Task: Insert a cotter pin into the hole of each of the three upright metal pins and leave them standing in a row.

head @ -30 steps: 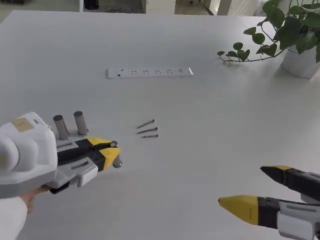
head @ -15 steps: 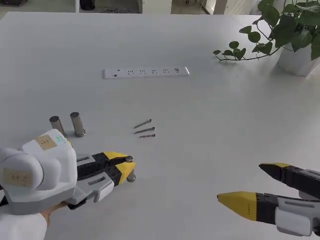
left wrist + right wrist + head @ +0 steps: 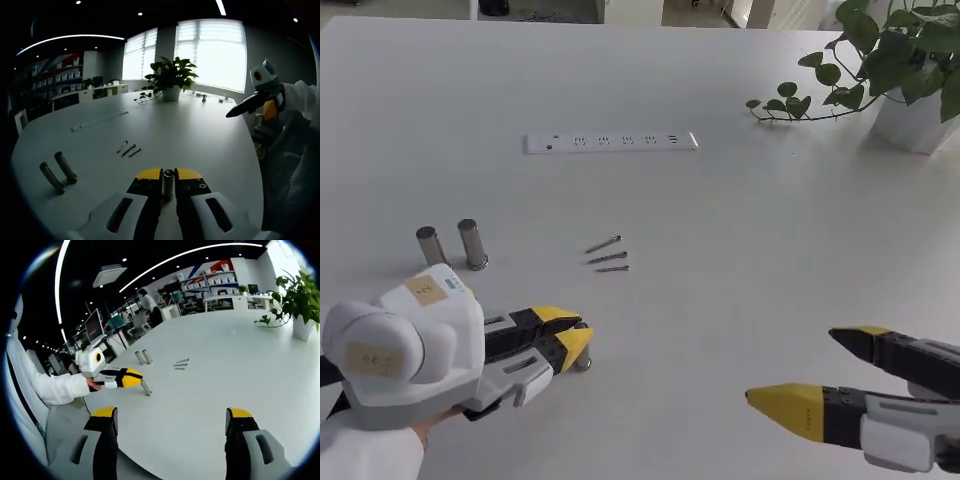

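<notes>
One metal pin (image 3: 168, 184) stands upright at the near left of the desk (image 3: 740, 230), clenched in my left claw (image 3: 574, 335). Two other pins (image 3: 471, 243) stand beyond it, three cotter pins (image 3: 606, 256) lie mid-desk, and my right claw (image 3: 790, 365) hangs released.

Stickers (image 3: 425, 290) on the left hand-held gripper (image 3: 583, 344) are illegible.

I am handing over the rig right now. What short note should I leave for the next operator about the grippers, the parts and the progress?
Left gripper: shut on one metal pin.
Right gripper: open, holding nothing.
The other two metal pins stand side by side at the left of the table.
Three cotter pins lie loose near the middle.
Done: no cotter pin inserted.
Left: all three insertions, then the row.
</notes>
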`<act>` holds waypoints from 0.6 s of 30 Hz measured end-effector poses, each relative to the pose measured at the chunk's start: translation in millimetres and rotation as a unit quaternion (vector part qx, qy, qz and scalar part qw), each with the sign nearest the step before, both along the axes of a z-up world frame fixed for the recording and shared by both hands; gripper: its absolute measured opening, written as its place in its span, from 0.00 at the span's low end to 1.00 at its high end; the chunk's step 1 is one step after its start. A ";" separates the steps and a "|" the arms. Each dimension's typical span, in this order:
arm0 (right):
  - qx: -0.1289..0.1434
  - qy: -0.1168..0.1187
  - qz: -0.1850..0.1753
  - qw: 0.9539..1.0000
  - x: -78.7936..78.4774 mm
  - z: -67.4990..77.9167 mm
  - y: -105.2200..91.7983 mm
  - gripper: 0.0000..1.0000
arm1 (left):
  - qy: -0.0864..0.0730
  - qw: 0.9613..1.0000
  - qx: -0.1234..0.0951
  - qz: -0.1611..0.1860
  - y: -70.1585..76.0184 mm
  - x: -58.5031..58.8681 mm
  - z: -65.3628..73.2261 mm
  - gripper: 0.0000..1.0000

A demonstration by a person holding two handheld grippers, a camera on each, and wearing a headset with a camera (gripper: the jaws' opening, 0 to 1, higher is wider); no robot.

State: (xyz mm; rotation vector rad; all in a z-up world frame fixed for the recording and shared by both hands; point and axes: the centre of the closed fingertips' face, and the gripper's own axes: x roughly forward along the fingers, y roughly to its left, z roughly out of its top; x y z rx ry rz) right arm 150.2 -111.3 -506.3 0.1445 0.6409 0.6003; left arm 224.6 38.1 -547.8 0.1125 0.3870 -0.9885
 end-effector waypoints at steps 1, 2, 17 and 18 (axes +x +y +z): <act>0.000 0.000 0.000 1.000 0.3 -0.1 0.2 0.87 | 0.005 1.000 -0.005 0.002 -0.3 0.4 0.0 0.07; 0.000 0.000 0.000 1.000 0.5 -0.1 0.5 0.87 | 0.009 1.000 -0.008 0.005 -0.1 0.8 0.0 0.07; 0.003 0.001 0.006 1.000 -1.3 -0.3 3.6 0.87 | 0.033 0.999 -0.036 0.020 18.4 4.5 13.7 0.48; 0.002 0.001 0.007 1.000 -1.2 -0.5 4.1 0.87 | 0.036 0.998 -0.044 0.022 22.2 4.1 17.4 0.53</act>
